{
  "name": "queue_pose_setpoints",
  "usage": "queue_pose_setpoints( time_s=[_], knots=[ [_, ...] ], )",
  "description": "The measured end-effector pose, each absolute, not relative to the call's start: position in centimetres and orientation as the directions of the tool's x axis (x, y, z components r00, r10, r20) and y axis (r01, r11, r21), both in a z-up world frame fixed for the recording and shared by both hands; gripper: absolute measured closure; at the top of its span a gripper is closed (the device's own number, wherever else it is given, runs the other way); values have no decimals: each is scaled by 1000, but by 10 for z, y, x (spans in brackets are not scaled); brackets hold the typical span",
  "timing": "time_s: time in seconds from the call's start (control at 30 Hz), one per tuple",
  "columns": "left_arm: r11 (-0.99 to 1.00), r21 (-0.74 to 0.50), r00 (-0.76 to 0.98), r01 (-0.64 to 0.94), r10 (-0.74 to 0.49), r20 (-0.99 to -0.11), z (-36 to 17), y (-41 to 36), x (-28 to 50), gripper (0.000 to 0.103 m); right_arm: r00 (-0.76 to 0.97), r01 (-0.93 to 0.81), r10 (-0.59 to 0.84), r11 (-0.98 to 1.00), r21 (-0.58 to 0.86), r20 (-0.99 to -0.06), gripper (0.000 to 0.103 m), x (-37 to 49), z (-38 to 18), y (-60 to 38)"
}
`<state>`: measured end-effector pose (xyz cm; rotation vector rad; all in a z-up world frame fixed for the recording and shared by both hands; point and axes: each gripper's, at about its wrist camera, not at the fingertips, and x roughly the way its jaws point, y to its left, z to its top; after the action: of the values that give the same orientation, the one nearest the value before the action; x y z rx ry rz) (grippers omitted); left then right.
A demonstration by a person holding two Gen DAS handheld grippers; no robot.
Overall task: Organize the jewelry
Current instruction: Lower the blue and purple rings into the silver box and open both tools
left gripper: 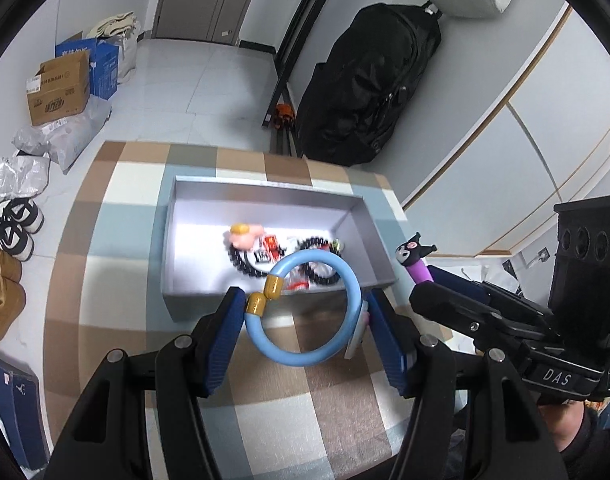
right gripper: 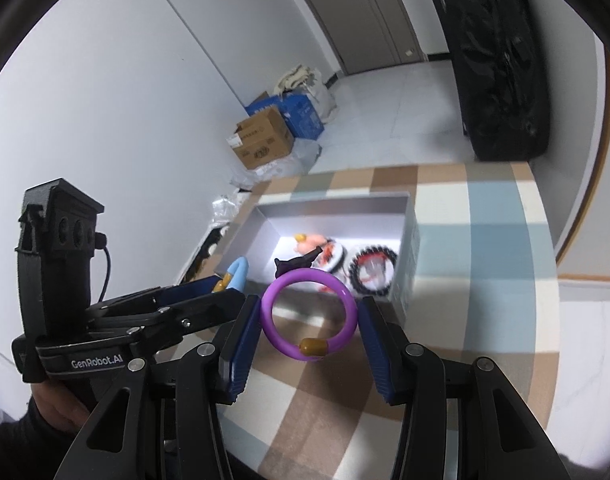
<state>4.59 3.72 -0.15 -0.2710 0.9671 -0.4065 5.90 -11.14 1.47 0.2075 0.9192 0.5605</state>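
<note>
Left wrist view shows your left gripper [left gripper: 303,312] clamped on the blue bracelet [left gripper: 305,308] and your right gripper [right gripper: 309,318] clamped on the purple bracelet [right gripper: 310,314], both just short of the grey box [left gripper: 369,232] already holding beaded bracelets [left gripper: 317,260].

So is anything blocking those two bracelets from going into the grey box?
Nothing visible does. The blue bracelet in the left gripper and the purple bracelet in the right gripper hang just short of the open grey box; only its low near wall lies ahead.
</note>
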Motion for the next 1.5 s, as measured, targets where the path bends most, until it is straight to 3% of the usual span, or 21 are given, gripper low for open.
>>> queue_pose_setpoints(
  time_s=[0.7, 1.3, 1.33, 1.37, 1.43, 1.5],
  knots=[
    [879, -462, 489, 122, -458, -742, -8, 42, 101, 46, 501, -324, 573, 819, 473, -649, 55, 118, 21, -110],
    [834, -550, 440, 37, -508, -740, -21, 51, 124, 45, 430, -242, 571, 819, 521, -699, 52, 149, -6, -109],
    [835, -550, 437, 29, -506, -744, -21, 50, 124, 44, 430, -238, 570, 820, 521, -701, 52, 149, -7, -110],
    [835, -550, 434, 17, -502, -748, -21, 51, 125, 36, 431, -234, 566, 822, 519, -702, 51, 149, -7, -111],
    [840, -542, 436, -13, -484, -759, -21, 54, 124, 23, 436, -227, 566, 821, 523, -700, 40, 149, -6, -111],
    [834, -552, 450, -9, -489, -747, -19, 56, 122, 22, 451, -221, 564, 822, 525, -692, 25, 147, -3, -113]
  ],
)
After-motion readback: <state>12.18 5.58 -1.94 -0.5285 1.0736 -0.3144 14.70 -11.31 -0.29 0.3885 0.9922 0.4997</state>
